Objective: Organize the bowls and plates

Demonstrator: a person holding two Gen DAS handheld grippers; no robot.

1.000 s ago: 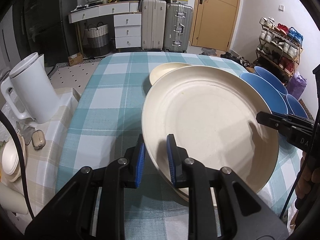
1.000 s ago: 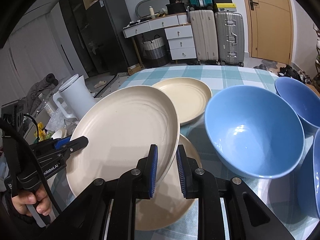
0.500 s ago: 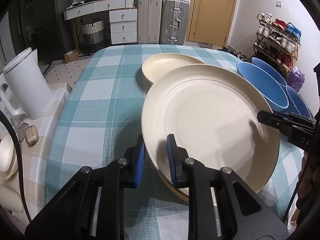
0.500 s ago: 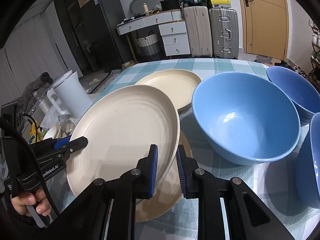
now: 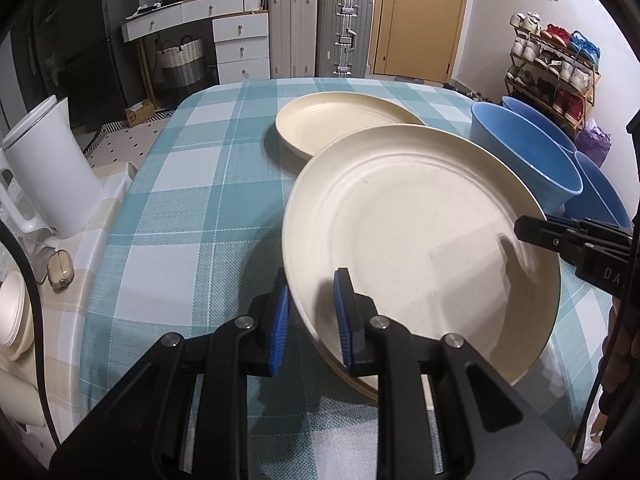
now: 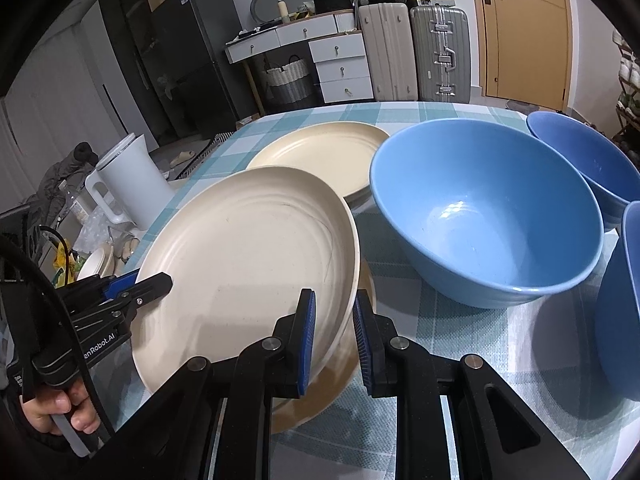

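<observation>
The cream plate [image 5: 420, 232] was pinched at opposite rims by the left gripper [image 5: 310, 316] and right gripper [image 6: 334, 330], tilted just above another plate [image 6: 320, 396] on the checked table [image 5: 180, 216], beside a blue bowl [image 6: 486, 212].

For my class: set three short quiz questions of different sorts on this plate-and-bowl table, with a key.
1. True or false: both grippers clamp the same cream plate.
2. How many blue bowls show in the right wrist view?
3. What lies directly under the held plate: A) a blue bowl, B) another cream plate, C) bare tablecloth?

Key:
1. True: the left gripper and right gripper pinch opposite rims.
2. Three; the nearest bowl stands upright.
3. B, the lower plate.
</observation>
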